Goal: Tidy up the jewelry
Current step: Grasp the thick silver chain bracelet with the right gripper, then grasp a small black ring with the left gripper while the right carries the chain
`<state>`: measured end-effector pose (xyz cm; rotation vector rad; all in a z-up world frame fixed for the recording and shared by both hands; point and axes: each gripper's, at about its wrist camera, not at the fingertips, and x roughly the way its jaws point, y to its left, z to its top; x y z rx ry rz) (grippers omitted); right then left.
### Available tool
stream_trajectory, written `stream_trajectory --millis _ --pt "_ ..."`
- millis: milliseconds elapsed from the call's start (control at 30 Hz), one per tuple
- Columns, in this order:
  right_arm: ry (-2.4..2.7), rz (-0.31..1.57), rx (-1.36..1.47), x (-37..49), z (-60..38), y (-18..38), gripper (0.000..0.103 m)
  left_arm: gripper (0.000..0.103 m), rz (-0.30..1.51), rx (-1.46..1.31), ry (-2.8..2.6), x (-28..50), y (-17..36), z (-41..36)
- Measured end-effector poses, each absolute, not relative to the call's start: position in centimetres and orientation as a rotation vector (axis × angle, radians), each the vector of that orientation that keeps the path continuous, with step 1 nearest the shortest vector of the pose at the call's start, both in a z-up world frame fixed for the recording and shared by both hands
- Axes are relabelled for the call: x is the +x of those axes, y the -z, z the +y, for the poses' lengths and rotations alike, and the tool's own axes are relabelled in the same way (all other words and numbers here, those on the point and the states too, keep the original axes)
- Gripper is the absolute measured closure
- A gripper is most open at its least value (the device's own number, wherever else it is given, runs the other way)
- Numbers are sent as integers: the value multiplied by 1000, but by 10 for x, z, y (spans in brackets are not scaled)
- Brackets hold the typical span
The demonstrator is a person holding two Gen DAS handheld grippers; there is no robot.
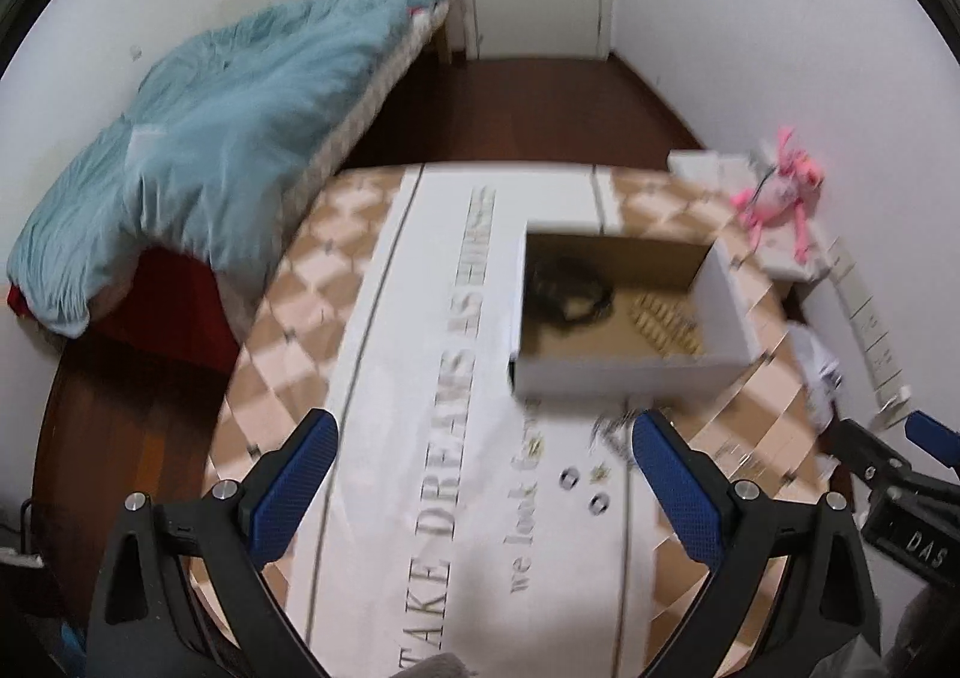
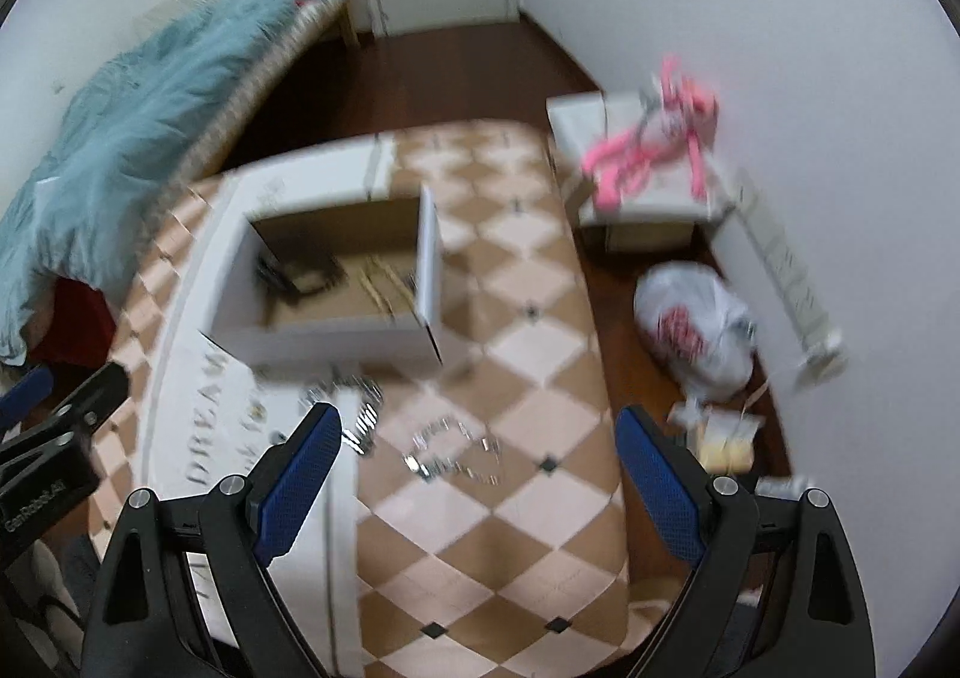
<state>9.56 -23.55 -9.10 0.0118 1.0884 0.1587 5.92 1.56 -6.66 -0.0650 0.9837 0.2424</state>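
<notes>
An open white cardboard box (image 1: 624,378) (image 2: 336,339) stands on the checkered table; inside lie a dark coiled piece (image 1: 567,291) (image 2: 297,276) and a gold chain-like piece (image 1: 666,327) (image 2: 384,282). In front of the box, loose silver jewelry is scattered: two small rings (image 1: 582,489), tiny gold bits (image 1: 600,474) and silver chains (image 2: 456,450). My left gripper (image 1: 483,474) hangs open above the white printed cloth (image 1: 420,354), just short of the rings. My right gripper (image 2: 480,474) is open too, hovering over the silver chains. Both views are motion-blurred.
A bed with a blue blanket (image 1: 198,138) borders the table's left. A pink plush toy (image 1: 780,192) (image 2: 648,150) sits on a white box at the right wall. A white plastic bag (image 2: 699,330) and a power strip (image 2: 792,282) lie on the floor.
</notes>
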Motion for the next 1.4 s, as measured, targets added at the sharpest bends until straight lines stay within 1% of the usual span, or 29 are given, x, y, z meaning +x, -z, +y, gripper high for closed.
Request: stream_trajectory --millis 100,233,300,367,433,567,633,700,733,833,1033,1267,1400 --pt "-169 1183 101 99 -247 136 9 2 1053 -75 -259 58 100 19" --pt "-218 1233 183 100 -244 170 11 2 1121 -70 -286 56 132 24" --pt "-244 1235 195 105 -236 178 16 2 1142 -62 -297 57 142 26" --pt "-261 1238 182 111 -223 183 26 2 1159 -54 -315 60 150 29" --pt "-281 1237 158 120 -209 187 31 2 1169 -54 -327 62 156 32" --pt "-296 1222 50 137 -175 195 37 2 1188 -63 -345 65 164 41" --pt "-296 1232 -8 144 -160 205 38 2 1202 -70 -353 65 168 45" --pt "-289 1185 -108 142 -146 206 42 2 1211 -69 -356 65 171 47" --pt "-284 1167 -145 140 -141 206 49 3 1215 -65 -356 65 172 47" --pt "-297 1132 -182 136 -133 204 94 3 1226 -62 -341 65 176 44" --pt "-327 1161 -44 135 -150 190 95 2 1233 -64 -296 65 177 34" --pt "-363 1089 86 120 -188 135 95 2 1211 -80 -232 64 169 18" --pt "-375 1072 117 109 -204 116 95 3 1217 -93 -174 64 171 5"
